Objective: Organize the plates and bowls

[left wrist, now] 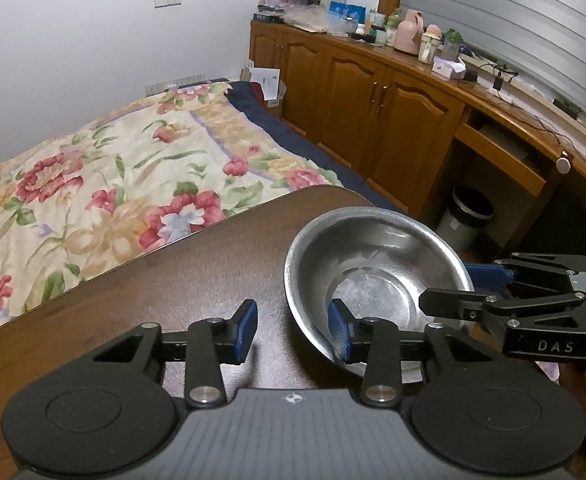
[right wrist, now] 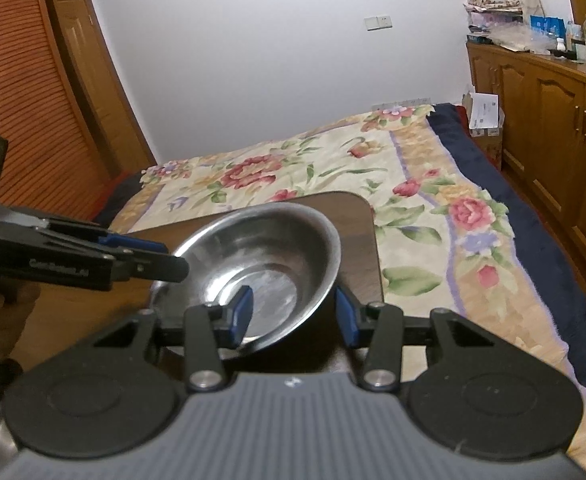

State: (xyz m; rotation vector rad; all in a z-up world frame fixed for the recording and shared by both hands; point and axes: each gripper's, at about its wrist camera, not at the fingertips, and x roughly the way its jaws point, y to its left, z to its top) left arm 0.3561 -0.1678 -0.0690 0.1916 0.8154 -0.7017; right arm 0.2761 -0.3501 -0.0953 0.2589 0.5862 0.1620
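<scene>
A steel bowl (left wrist: 377, 280) is seen tilted at the corner of a dark wooden table (left wrist: 173, 288). The left gripper (left wrist: 293, 332) is spread over the bowl's near rim, one pad inside, the other outside and clear of the metal. The right gripper (right wrist: 293, 316) straddles the opposite rim with gaps at both pads; whether either touches cannot be told. Behind the table a bed with a flowered quilt (left wrist: 105, 176) is set against a white wall (left wrist: 93, 32), and a long wooden cabinet (left wrist: 373, 100) crowded with bottles is ranged alongside.
</scene>
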